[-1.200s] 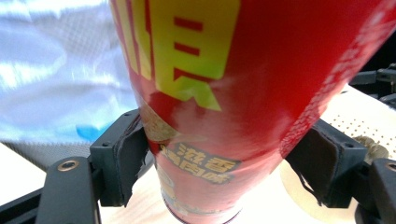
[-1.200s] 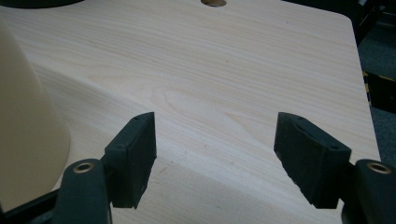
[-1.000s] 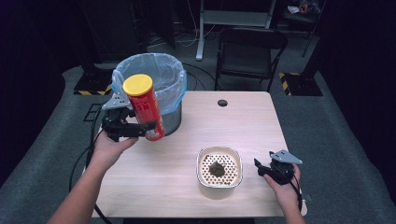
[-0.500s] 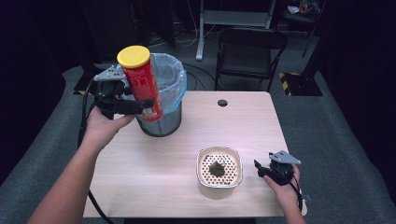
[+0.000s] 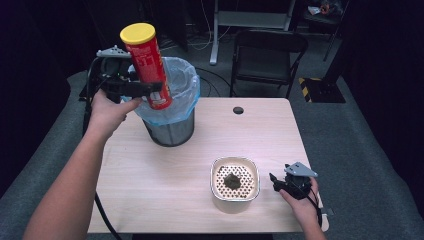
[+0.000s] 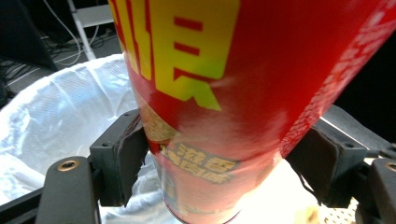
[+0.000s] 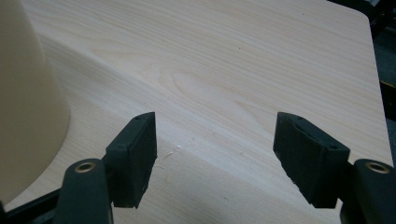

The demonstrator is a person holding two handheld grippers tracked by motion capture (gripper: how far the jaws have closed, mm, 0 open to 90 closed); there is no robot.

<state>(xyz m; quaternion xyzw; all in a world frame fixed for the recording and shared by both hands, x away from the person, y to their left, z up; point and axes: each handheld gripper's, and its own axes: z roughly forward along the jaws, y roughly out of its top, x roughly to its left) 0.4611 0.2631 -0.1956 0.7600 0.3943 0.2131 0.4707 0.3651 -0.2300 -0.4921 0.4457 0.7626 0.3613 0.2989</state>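
A red tube can (image 5: pixel 147 65) with a yellow lid is held upright and slightly tilted in the air, its lower end over the near rim of a mesh bin (image 5: pixel 170 131) with a pale blue liner. My left gripper (image 5: pixel 152 89) is shut on the can's lower half. In the left gripper view both pads press the can (image 6: pixel 224 93), with the liner (image 6: pixel 60 107) behind and below it. My right gripper (image 5: pixel 274 181) rests on the table at the front right, open with nothing between its jaws. It (image 7: pixel 215 154) stands beside a cream container (image 7: pixel 23 102).
The cream container (image 5: pixel 235 199) has a perforated insert with a dark lump on it and stands on the wooden table (image 5: pixel 165 175) near the front. A small round hole (image 5: pixel 238 110) marks the table's far side. A black chair (image 5: pixel 267 50) stands beyond the table.
My left hand has lifted the can higher and carried it toward the bin's opening. The right gripper has stayed where it was.
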